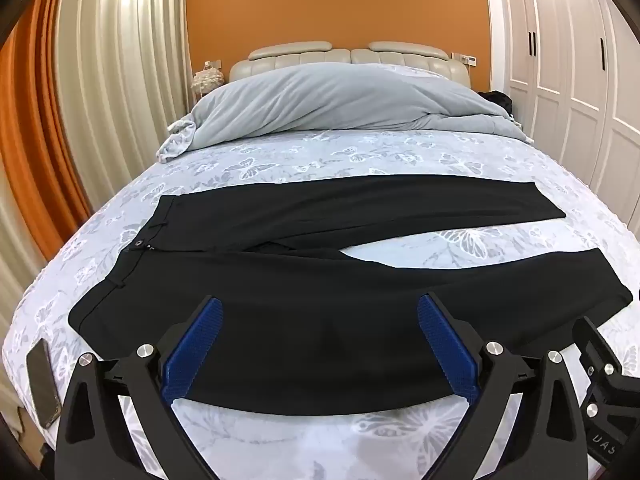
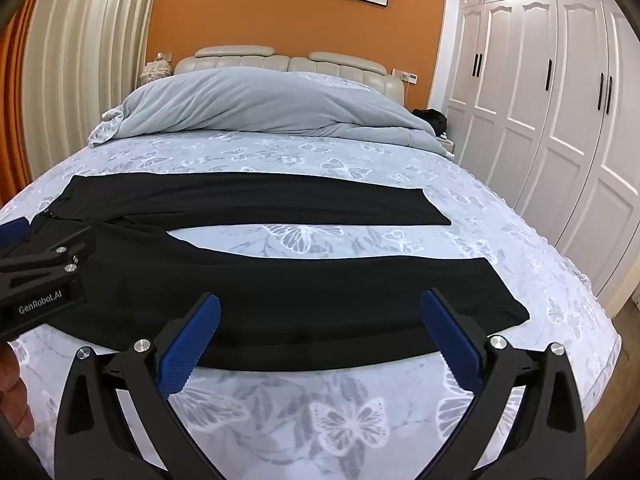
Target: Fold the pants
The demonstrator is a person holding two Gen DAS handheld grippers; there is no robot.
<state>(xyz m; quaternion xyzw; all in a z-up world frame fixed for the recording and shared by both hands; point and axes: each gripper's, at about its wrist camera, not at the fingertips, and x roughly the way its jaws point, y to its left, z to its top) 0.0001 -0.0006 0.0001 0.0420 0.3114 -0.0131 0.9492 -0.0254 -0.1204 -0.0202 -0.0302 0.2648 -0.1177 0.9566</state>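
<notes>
Black pants (image 1: 280, 312) lie flat across the bed, waistband at the left, two legs stretching right with a gap of sheet between them. In the right wrist view the same pants (image 2: 320, 296) show their near leg and its hem at the right. My left gripper (image 1: 320, 304) hovers open above the near leg's upper part, blue pads wide apart, nothing between them. My right gripper (image 2: 320, 300) is open over the near leg closer to the hem. The left gripper's body (image 2: 40, 280) shows at the left edge, beside a hand (image 2: 14, 396).
The bed (image 2: 352, 420) has a pale blue butterfly sheet. A grey duvet (image 1: 332, 100) is heaped by the headboard. A phone (image 1: 42, 388) lies at the near left corner. White wardrobe doors (image 2: 560, 120) stand close on the right, curtains on the left.
</notes>
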